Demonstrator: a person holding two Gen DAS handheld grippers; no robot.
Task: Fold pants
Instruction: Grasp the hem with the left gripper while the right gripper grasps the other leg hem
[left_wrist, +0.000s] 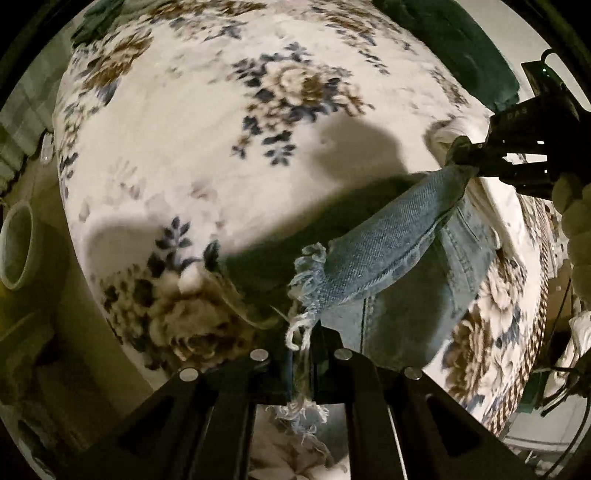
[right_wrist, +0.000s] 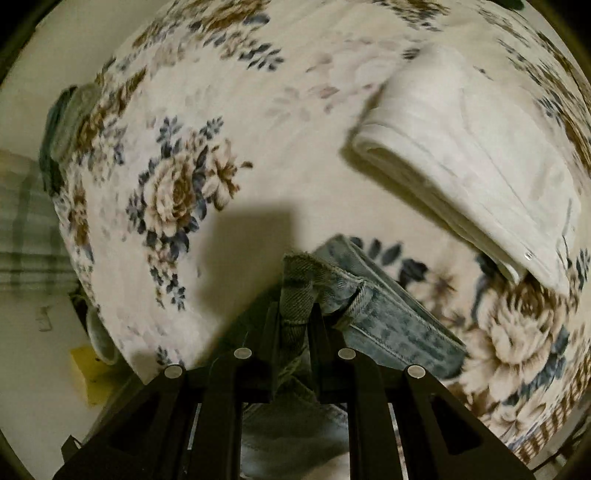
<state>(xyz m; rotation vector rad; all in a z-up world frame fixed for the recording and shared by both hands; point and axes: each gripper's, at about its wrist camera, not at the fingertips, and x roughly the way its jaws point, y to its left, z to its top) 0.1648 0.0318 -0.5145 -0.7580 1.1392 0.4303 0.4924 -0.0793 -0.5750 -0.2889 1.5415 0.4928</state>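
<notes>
The light-blue denim pants (left_wrist: 388, 251) hang stretched between my two grippers above a floral bedspread (left_wrist: 192, 122). My left gripper (left_wrist: 301, 347) is shut on the frayed hem end of a leg. My right gripper (left_wrist: 463, 155) shows at the right of the left wrist view, shut on the other end of the denim. In the right wrist view the right gripper (right_wrist: 295, 314) is shut on a fold of denim (right_wrist: 295, 288), with the waistband (right_wrist: 399, 325) trailing right over the bedspread (right_wrist: 258, 110).
A folded white garment (right_wrist: 469, 162) lies on the bed at the right. A dark green cushion (left_wrist: 454, 44) sits at the far edge. A pale round container (left_wrist: 16, 251) stands off the bed's left side. The bed edge curves down at left.
</notes>
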